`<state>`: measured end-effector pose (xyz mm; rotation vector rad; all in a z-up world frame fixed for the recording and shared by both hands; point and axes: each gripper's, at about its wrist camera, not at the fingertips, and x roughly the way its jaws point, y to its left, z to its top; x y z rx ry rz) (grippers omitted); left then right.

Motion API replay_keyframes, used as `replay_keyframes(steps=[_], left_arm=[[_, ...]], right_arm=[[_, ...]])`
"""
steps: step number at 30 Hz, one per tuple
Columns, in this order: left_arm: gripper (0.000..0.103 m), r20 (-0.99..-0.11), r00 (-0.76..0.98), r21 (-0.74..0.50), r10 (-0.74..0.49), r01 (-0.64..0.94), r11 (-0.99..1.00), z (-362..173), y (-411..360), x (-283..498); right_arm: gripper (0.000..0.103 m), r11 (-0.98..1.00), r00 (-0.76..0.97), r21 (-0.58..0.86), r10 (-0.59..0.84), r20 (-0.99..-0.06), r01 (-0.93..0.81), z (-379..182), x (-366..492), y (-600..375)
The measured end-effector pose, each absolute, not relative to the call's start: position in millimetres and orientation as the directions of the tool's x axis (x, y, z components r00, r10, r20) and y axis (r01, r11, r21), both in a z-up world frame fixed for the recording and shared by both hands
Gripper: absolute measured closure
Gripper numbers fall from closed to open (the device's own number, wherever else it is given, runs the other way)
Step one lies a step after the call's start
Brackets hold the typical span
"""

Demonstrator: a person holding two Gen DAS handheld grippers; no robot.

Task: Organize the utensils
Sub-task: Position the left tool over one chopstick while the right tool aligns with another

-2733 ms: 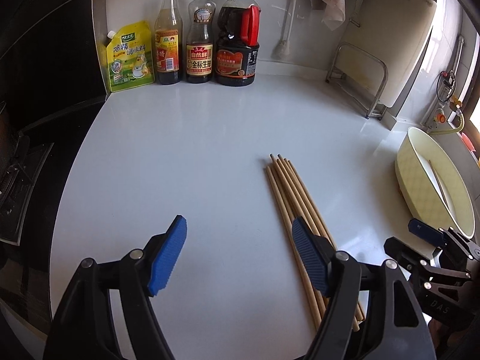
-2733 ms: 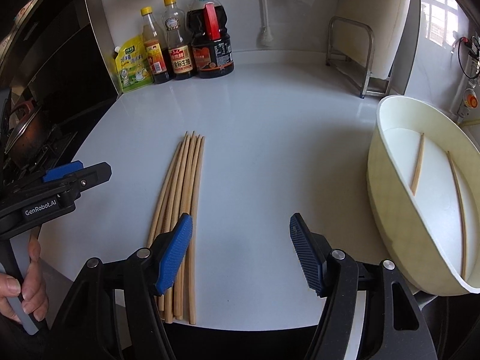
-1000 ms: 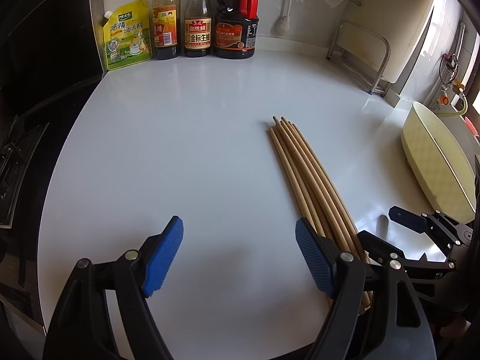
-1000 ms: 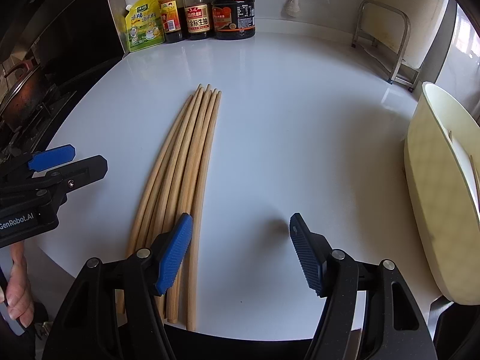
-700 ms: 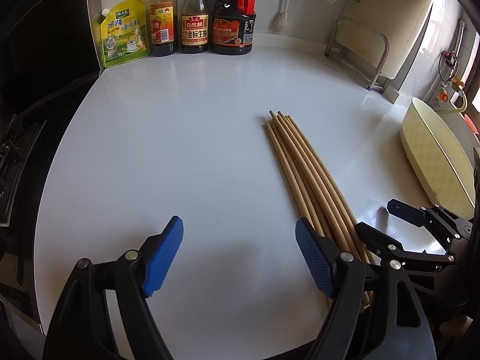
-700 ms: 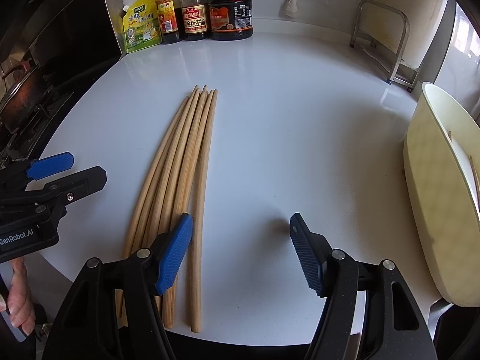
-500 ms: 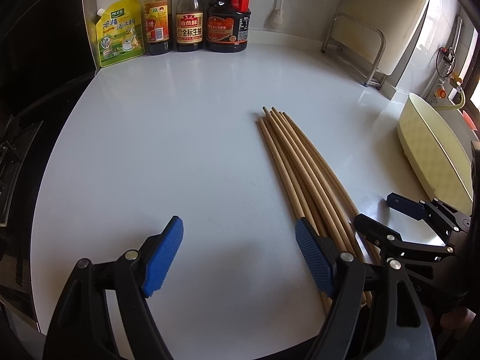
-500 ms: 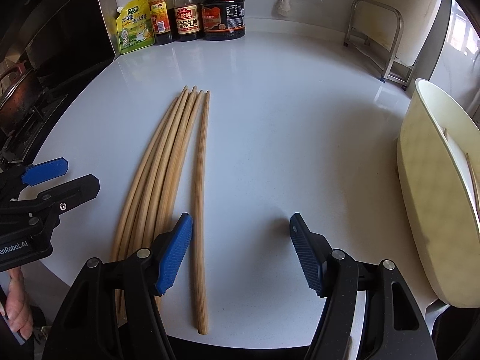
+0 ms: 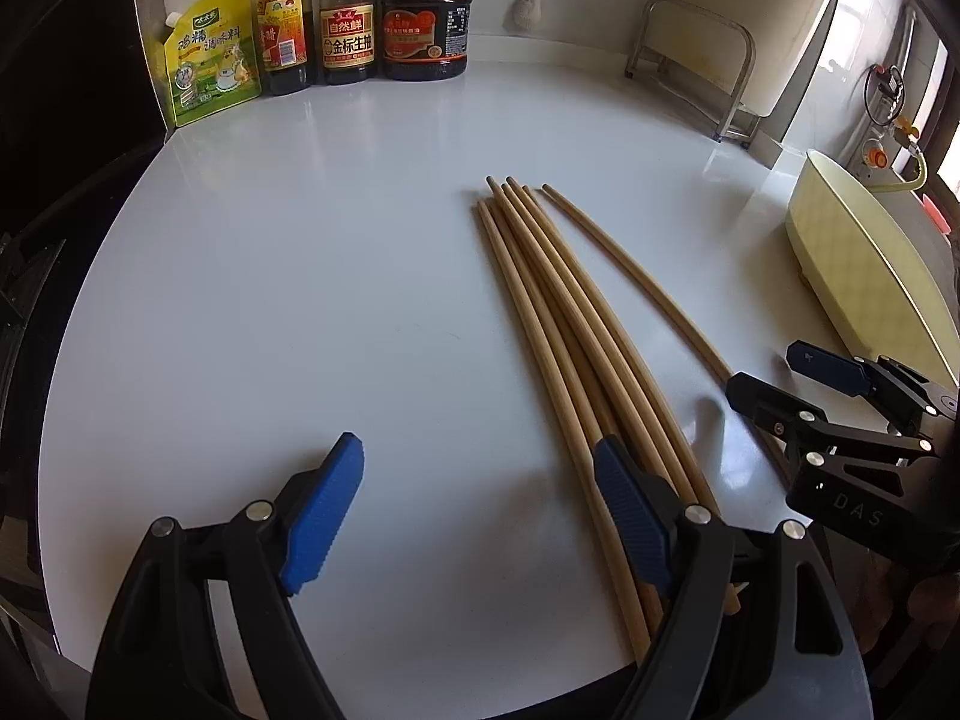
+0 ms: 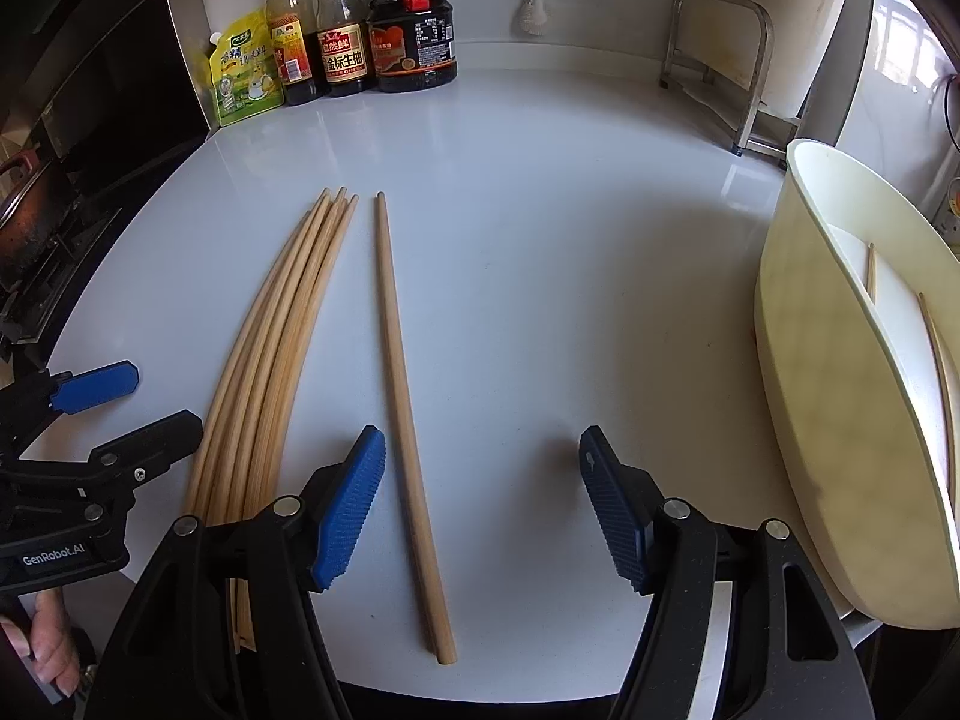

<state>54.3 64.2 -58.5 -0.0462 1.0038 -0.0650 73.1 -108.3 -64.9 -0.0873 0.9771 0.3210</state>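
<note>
A bundle of several long wooden chopsticks (image 9: 564,324) lies on the white counter (image 9: 300,276); it also shows in the right wrist view (image 10: 282,330). One chopstick (image 10: 399,396) lies apart to the right of the bundle, between my right gripper's fingers; in the left wrist view it (image 9: 630,270) curves off to the right. My right gripper (image 10: 483,504) is open and empty, low over that chopstick's near end. My left gripper (image 9: 474,510) is open and empty, left of the bundle. A cream tub (image 10: 828,420) at right holds two chopsticks (image 10: 936,348).
Three sauce bottles (image 9: 348,18) and a yellow-green pouch (image 9: 210,54) stand at the back wall. A metal rack (image 9: 696,60) with a cutting board stands at the back right. A stove (image 10: 36,222) lies past the counter's left edge. The counter's front edge is close.
One chopstick has separated from the bundle and now lies to its right, between my right gripper's fingers. Both grippers have stayed open and shifted slightly over the counter.
</note>
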Motion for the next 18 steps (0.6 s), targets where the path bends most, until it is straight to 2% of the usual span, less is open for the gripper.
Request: replay_keyframes(steps=[18], left_arm=[[0.02, -0.848, 0.531, 0.003, -0.004, 0.013, 1.0, -65.6, 58.9, 55.1]], right_arm=[[0.039, 0.95, 0.517, 0.099, 0.246, -0.82, -0.296, -64.2, 74.0, -115.6]])
